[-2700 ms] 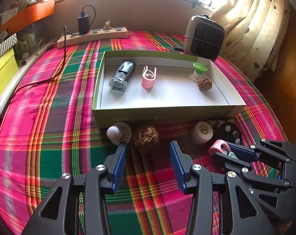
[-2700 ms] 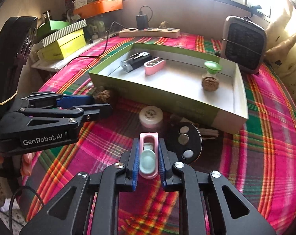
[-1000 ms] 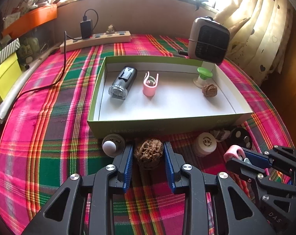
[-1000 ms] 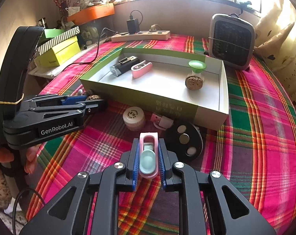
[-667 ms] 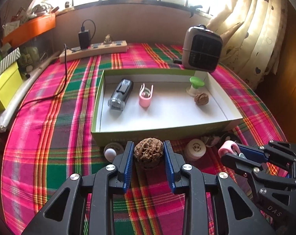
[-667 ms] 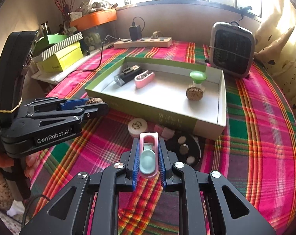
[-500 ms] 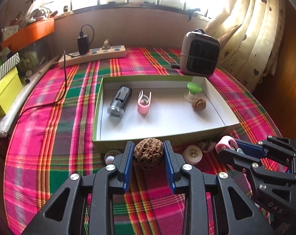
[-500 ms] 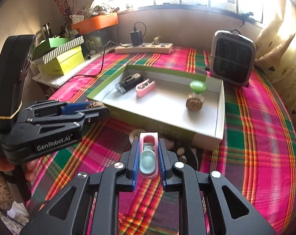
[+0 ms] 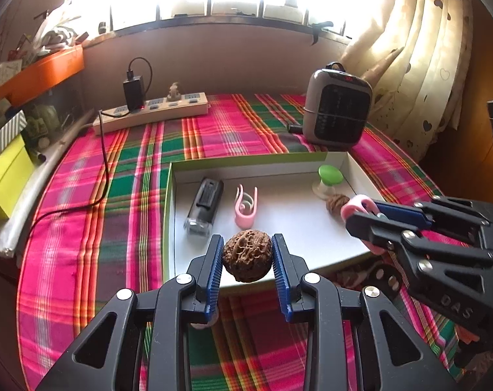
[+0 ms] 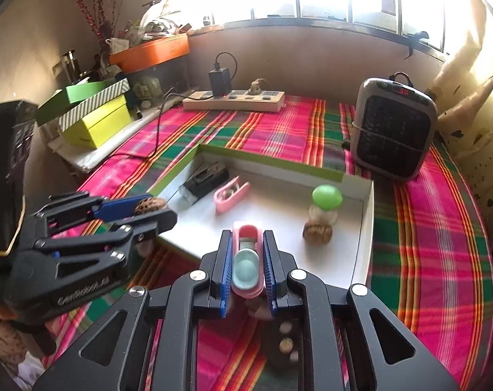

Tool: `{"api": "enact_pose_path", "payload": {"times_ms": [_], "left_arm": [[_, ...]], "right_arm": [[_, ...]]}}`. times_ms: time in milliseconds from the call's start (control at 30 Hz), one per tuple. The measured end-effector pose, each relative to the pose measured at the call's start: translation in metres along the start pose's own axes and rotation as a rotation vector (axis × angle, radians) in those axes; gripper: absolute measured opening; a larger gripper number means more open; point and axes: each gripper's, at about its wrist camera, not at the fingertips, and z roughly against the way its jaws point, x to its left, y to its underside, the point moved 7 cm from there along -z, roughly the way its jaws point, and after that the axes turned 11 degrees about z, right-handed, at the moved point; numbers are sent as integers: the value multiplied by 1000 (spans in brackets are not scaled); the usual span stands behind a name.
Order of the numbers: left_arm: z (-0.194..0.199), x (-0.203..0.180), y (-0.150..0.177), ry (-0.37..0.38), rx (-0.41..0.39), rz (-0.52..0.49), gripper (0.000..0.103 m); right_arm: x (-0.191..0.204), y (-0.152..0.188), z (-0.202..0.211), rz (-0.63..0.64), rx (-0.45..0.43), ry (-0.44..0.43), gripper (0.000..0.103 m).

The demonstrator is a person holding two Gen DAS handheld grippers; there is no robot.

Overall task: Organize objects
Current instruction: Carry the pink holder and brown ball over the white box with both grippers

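My left gripper (image 9: 247, 254) is shut on a brown walnut (image 9: 247, 255) and holds it in the air above the near wall of the green-edged white box (image 9: 168, 215). My right gripper (image 10: 246, 254) is shut on a pink clip with a pale teal pad (image 10: 246, 260), lifted over the box's near edge (image 10: 365, 260). Inside the box lie a black and clear device (image 9: 204, 208), a pink clip (image 9: 245, 208), a green-capped white piece (image 9: 329, 179) and a second walnut (image 9: 336, 202). Each gripper shows in the other's view: the right gripper (image 9: 360, 211), the left gripper (image 10: 152, 210).
A plaid cloth (image 9: 83, 228) covers the table. A black disc with round dots (image 9: 385, 278) lies on it near the box's front. A grey heater (image 9: 337, 114) and a power strip (image 9: 152, 114) stand behind the box, and yellow and green boxes (image 10: 96, 120) sit at the left.
Both grippers have risen and moved forward towards the box, carrying the walnut and the pink clip. The small items in front of the box have slipped under the grippers.
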Motion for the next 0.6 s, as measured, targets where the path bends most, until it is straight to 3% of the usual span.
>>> {"api": "enact_pose_path", "payload": {"times_ms": [600], "left_arm": [[-38,11,-5,-5,52,17,28]], "right_arm": [[-29,-33,-69,-78,100,2,18]]}}
